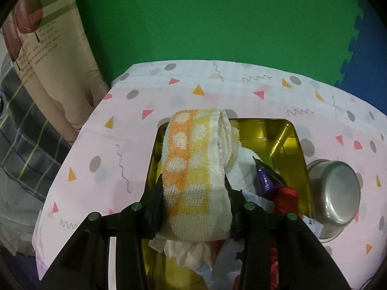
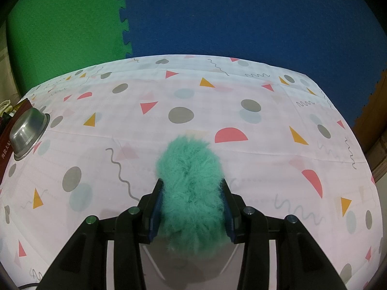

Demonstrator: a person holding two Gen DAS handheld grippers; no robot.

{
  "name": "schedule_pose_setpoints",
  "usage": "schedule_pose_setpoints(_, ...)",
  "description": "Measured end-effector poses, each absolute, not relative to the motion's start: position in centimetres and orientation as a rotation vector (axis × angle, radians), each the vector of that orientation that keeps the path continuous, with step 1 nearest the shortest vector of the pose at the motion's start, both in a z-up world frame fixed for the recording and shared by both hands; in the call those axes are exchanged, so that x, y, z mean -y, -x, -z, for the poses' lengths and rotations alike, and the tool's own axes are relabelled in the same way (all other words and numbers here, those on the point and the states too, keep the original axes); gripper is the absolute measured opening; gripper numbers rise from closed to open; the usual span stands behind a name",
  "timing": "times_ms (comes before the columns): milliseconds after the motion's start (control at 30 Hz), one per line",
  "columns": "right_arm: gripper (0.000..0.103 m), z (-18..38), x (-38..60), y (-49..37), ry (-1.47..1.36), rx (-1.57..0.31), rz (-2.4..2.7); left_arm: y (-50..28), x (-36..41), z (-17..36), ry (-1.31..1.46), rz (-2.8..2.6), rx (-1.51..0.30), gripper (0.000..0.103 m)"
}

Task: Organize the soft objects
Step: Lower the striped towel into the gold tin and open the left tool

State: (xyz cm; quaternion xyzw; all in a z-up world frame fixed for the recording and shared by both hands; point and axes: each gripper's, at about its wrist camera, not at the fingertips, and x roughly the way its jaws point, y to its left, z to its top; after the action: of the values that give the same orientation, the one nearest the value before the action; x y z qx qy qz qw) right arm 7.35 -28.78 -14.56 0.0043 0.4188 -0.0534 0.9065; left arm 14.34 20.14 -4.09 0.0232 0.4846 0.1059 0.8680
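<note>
Left gripper (image 1: 193,188) clamped on rolled towel (image 1: 193,169) over cluttered gold tin (image 1: 293,140) | steel bowl (image 1: 338,188) touching tin | right gripper (image 2: 191,193) clamped on teal fluffy toy (image 2: 191,181) above tablecloth (image 2: 266,164)

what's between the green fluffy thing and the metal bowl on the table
Only bare patterned tablecloth, in the right wrist view: nothing stands between the green fluffy thing and the metal bowl.

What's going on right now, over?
Left gripper shut on rolled towel, over gold tin. Right gripper shut on green fluffy toy, above tablecloth. Nothing blocking.
</note>
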Motion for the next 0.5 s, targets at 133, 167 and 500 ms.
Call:
schedule_pose_setpoints(133, 0.042, 14.5, 28.9, -7.3, -0.008, -0.865, 0.11, -14.2, -20.2, 4.1, -0.061, -0.224, -1.002, 0.045)
schedule_pose_setpoints(167, 0.042, 14.5, 28.9, -7.3, -0.008, -0.865, 0.111, -14.1, -20.1, 4.1, -0.068, -0.228, -0.999, 0.047)
schedule_pose_setpoints(500, 0.042, 14.5, 28.8, -7.4, -0.007, -0.866, 0.112, -12.7, -19.6, 2.5, -0.113, -0.278, -0.95, 0.068)
